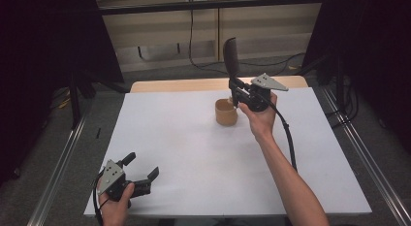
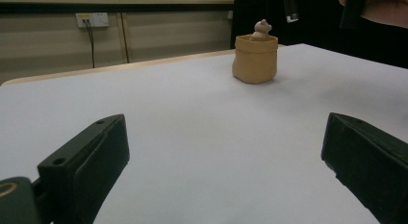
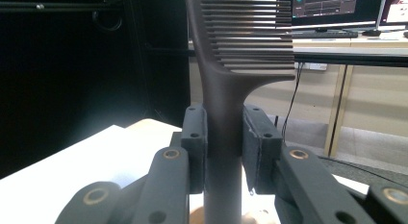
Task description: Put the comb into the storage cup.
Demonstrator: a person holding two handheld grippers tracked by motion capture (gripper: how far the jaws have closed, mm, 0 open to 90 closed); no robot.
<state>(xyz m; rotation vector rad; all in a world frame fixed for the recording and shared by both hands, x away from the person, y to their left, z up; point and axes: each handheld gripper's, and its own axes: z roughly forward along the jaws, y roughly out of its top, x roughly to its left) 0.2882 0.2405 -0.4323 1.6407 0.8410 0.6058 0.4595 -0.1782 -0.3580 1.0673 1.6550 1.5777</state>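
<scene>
- Comb (image 3: 240, 51), dark: its top runs off the upper edge of the right gripper view, and its handle end is lost below the jaws; in the high view (image 1: 232, 56) the teeth cannot be made out, just a dark upright blade shape.
- Small figure (image 2: 262, 29) inside the tan pot: head alone visible above the rim in the left gripper view; what it is cannot be told. In the high view the right gripper covers part of the pot's far rim.
- Right gripper (image 1: 241, 85): clamped on the comb's handle, a pad pressed to each side; comb stands upright, teeth pointing to the right in the right gripper view.
- Position of comb: held in the air at the far side of the table, just above and behind the tan pot (image 1: 226, 112), not touching it.
- Right hand (image 1: 259, 117): forearm reaches diagonally from the near right edge across the white sheet (image 1: 194, 153); hand wraps the gripper body, grey plate on top.
- Left gripper (image 1: 144, 168): jaws spread wide, nothing between them, resting low at the near left corner, well apart from the pot.
- Left hand (image 1: 116, 204): cut off by the lower frame edge.
</scene>
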